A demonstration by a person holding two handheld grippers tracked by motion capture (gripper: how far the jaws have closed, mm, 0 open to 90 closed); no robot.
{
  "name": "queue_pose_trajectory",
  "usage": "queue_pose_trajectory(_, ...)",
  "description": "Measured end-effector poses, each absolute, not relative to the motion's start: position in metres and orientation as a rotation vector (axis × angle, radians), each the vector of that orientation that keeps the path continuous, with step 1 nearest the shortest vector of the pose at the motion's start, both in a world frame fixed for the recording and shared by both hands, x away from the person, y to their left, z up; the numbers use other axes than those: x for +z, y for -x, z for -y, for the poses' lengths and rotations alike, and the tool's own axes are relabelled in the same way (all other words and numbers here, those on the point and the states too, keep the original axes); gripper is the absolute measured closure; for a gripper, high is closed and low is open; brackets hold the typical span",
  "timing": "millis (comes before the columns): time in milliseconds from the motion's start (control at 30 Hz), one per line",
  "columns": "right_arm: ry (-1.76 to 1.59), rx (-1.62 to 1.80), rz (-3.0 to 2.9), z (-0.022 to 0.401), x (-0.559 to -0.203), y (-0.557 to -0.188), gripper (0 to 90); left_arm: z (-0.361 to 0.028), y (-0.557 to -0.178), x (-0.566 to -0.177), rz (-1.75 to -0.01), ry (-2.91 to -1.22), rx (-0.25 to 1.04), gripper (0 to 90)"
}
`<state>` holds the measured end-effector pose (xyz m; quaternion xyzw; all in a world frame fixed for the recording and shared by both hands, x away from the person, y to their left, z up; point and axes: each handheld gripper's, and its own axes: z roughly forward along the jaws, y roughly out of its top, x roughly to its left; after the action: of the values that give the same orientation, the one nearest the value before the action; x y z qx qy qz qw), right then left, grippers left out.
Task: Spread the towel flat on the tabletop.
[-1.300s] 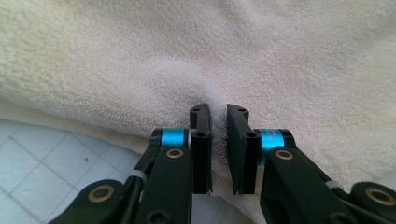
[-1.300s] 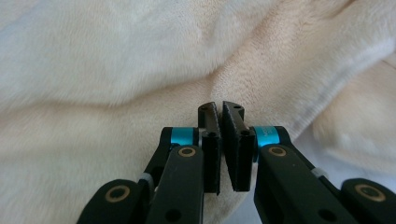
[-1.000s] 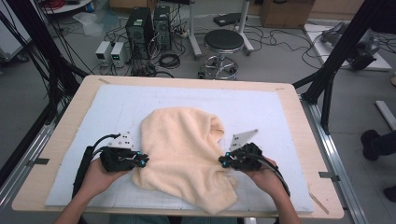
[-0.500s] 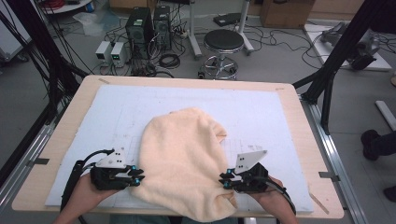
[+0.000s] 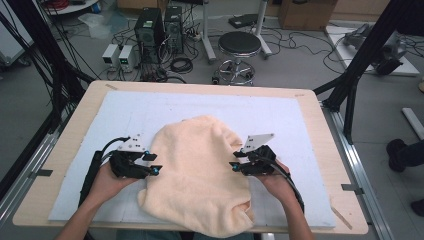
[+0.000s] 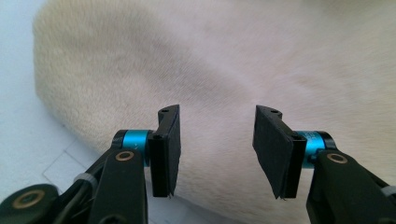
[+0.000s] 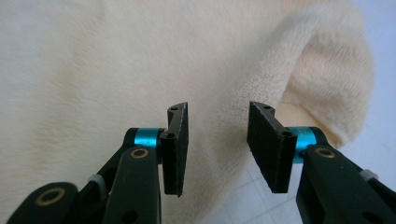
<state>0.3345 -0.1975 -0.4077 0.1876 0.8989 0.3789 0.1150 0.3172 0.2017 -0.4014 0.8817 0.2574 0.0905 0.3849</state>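
1. my left claw (image 5: 156,164) sits at the near left edge of the cream towel (image 5: 200,175), jaws parted with nothing pinched; they have just been opening. in the left gripper view (image 6: 216,149) the pile runs right under and beyond the gap, touching neither pad as far as i can tell.
2. my right claw (image 5: 234,166) mirrors it at the towel's right edge, jaws apart and just been opening too, pads bare. in the right gripper view (image 7: 218,147) the towel (image 7: 140,70) spreads ahead and to the left, and a rolled fold (image 7: 327,84) curls up just beyond my right-hand pad.
3. between the two claws the towel lies crumpled in a loose heap on the white mat (image 5: 300,120), its near end almost at the table's front edge.
4. farther off the mat lies bare on the wooden table (image 5: 325,130).
5. beyond the table stand a round stool (image 5: 243,44) and computer towers (image 5: 160,25) on the floor.
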Motion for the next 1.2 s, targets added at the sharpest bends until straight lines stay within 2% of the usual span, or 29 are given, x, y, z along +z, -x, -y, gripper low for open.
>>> queue_pose_trajectory(67,-0.563,1.069,-2.665,0.194,-0.415,-0.34,60.9,-0.2,-0.321,-0.405,-0.666,-2.268,0.224,52.1)
queue_pose_trajectory(133,-0.563,1.006,-2.691,0.19,-0.422,-0.342,68.6,-0.196,-0.329,-0.416,-0.69,-2.309,0.191,54.5)
queue_pose_trajectory(167,-0.563,1.006,-2.691,0.19,-0.422,-0.342,68.6,-0.196,-0.329,-0.416,-0.69,-2.309,0.191,55.9)
queue_pose_trajectory(200,-0.56,0.968,-2.716,0.188,-0.428,-0.345,74.5,-0.193,-0.333,-0.422,-0.7,-2.346,0.158,59.1)
queue_pose_trajectory(233,-0.56,0.968,-2.716,0.188,-0.428,-0.345,74.5,-0.193,-0.333,-0.422,-0.7,-2.346,0.158,61.5)
queue_pose_trajectory(267,-0.575,0.99,-2.714,0.189,-0.429,-0.345,80.3,-0.192,-0.332,-0.425,-0.698,-2.359,0.18,63.8)
queue_pose_trajectory(300,-0.578,1.01,-2.72,0.19,-0.429,-0.346,81.8,-0.192,-0.332,-0.425,-0.698,-2.359,0.18,68.1)
queue_pose_trajectory(333,-0.578,1.01,-2.72,0.19,-0.429,-0.346,81.8,-0.191,-0.332,-0.425,-0.698,-2.36,0.185,68.1)
queue_pose_trajectory(367,-0.586,1.012,-2.726,0.191,-0.429,-0.345,82.9,-0.192,-0.331,-0.423,-0.697,-2.361,0.178,73.1)
queue_pose_trajectory(400,-0.584,1.031,-2.727,0.194,-0.426,-0.344,84.0,-0.193,-0.328,-0.421,-0.688,-2.367,0.172,84.0)
queue_pose_trajectory(433,-0.584,1.031,-2.727,0.194,-0.426,-0.344,84.0,-0.193,-0.328,-0.421,-0.688,-2.367,0.172,86.2)
queue_pose_trajectory(633,-0.495,1.11,-2.697,0.201,-0.402,-0.319,84.2,-0.2,-0.306,-0.406,-0.607,-2.318,0.188,89.5)
queue_pose_trajectory(867,-0.409,1.102,-2.747,0.205,-0.395,-0.293,83.6,-0.215,-0.291,-0.397,-0.595,-2.248,0.19,88.0)
queue_pose_trajectory(900,-0.409,1.102,-2.747,0.205,-0.395,-0.293,83.6,-0.215,-0.291,-0.397,-0.595,-2.248,0.19,83.8)
queue_pose_trajectory(1000,-0.435,1.134,-2.704,0.21,-0.393,-0.296,74.2,-0.212,-0.305,-0.397,-0.615,-2.207,0.197,70.9)
queue_pose_trajectory(1033,-0.435,1.134,-2.704,0.21,-0.393,-0.296,74.2,-0.212,-0.305,-0.397,-0.615,-2.207,0.197,68.0)
queue_pose_trajectory(1067,-0.467,1.188,-2.667,0.212,-0.39,-0.3,69.1,-0.208,-0.314,-0.4,-0.632,-2.191,0.193,64.0)
queue_pose_trajectory(1167,-0.473,1.249,-2.645,0.213,-0.387,-0.306,65.6,-0.202,-0.324,-0.405,-0.639,-2.197,0.188,59.4)
queue_pose_trajectory(1200,-0.498,1.28,-2.627,0.211,-0.386,-0.314,62.5,-0.196,-0.333,-0.41,-0.647,-2.221,0.184,52.7)
